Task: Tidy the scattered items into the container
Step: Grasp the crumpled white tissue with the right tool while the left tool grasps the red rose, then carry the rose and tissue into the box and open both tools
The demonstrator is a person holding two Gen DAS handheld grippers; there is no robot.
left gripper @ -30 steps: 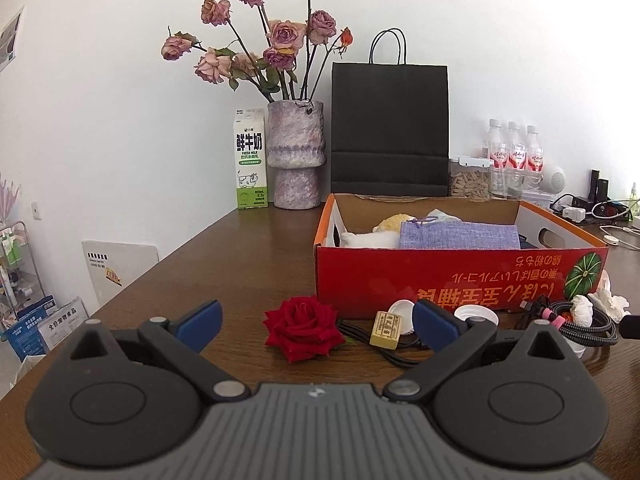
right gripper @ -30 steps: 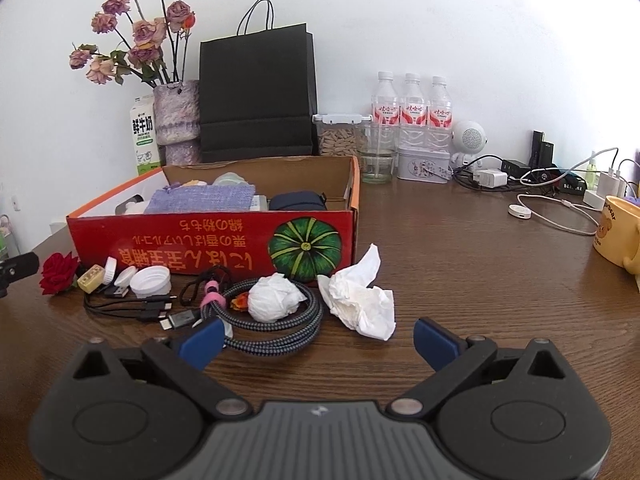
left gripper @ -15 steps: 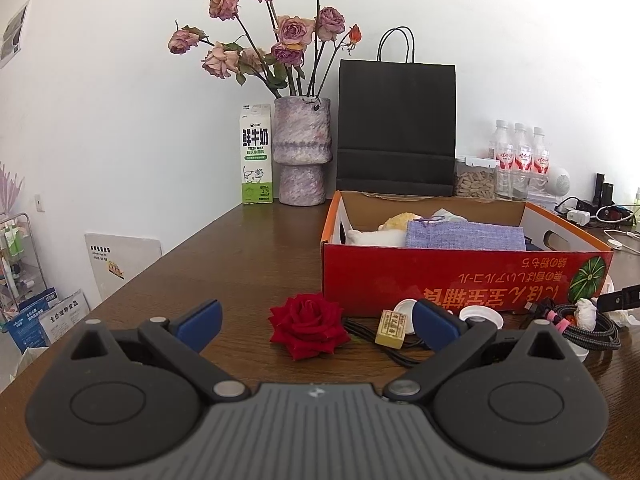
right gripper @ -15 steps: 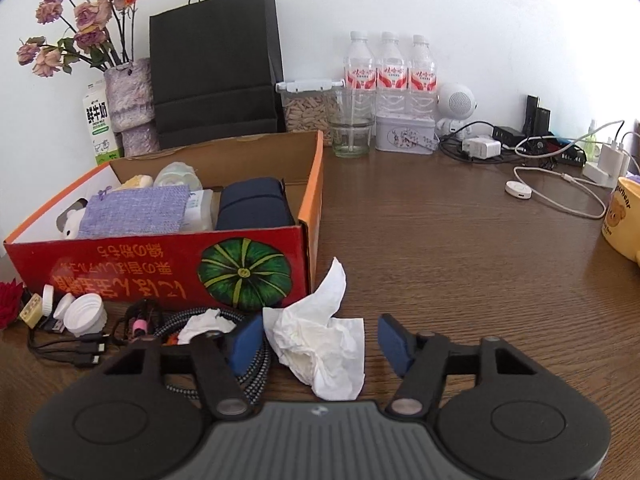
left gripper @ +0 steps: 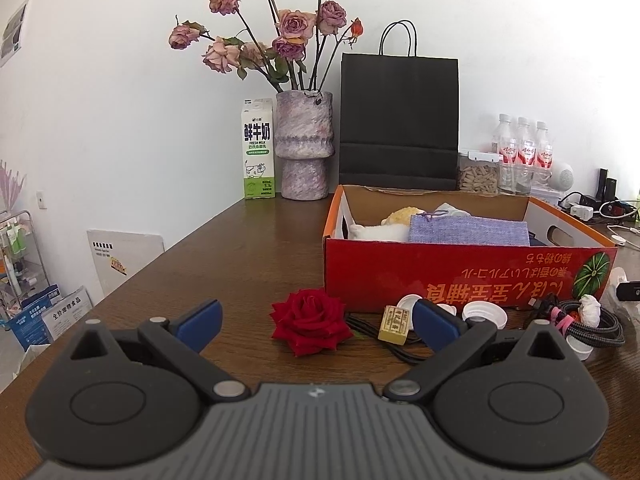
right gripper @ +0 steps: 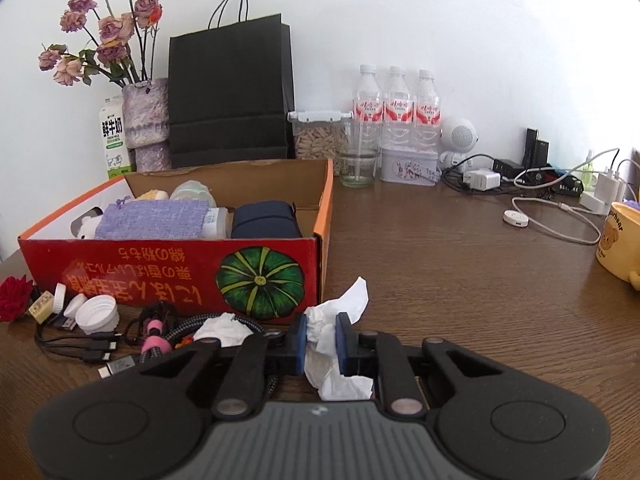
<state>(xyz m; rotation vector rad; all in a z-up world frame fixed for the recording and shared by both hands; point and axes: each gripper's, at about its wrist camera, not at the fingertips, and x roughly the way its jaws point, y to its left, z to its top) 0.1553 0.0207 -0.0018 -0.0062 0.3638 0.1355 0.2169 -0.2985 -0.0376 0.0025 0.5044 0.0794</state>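
The right gripper [right gripper: 321,339] has its blue fingers [right gripper: 301,340] closing on the crumpled tissue [right gripper: 336,320], which sits pinched between the pads just outside the right front corner of the box [right gripper: 168,276]; the left gripper [left gripper: 316,322] hangs with its fingers spread wide and nothing between them, aimed at the table [left gripper: 248,256] in front of the box's left end. Going down in size from there: the box, red with a green pumpkin printed on its front, stands open and already holds a purple cloth [right gripper: 154,220], a dark pouch [right gripper: 265,220] and some pale soft things behind them. Against its front wall lies a coil of braided cable [right gripper: 188,326] with a second tissue wad [right gripper: 226,330] resting on it, then a tangle of thin black cables [right gripper: 76,346] further left. Beyond those, near the box's left front corner, are a red rose [left gripper: 308,320], white bottle caps [right gripper: 97,314] and a small yellowish block [left gripper: 395,322]. The step in hand looks like the pickup of the tissue, with most of the clutter not yet boxed. The next move probably calls for finishing the squeeze, lifting until the trailing paper clears the front wall, carrying it over the rim and letting go above a free spot; a soft wad may slip or tear if pinched only at its edge.
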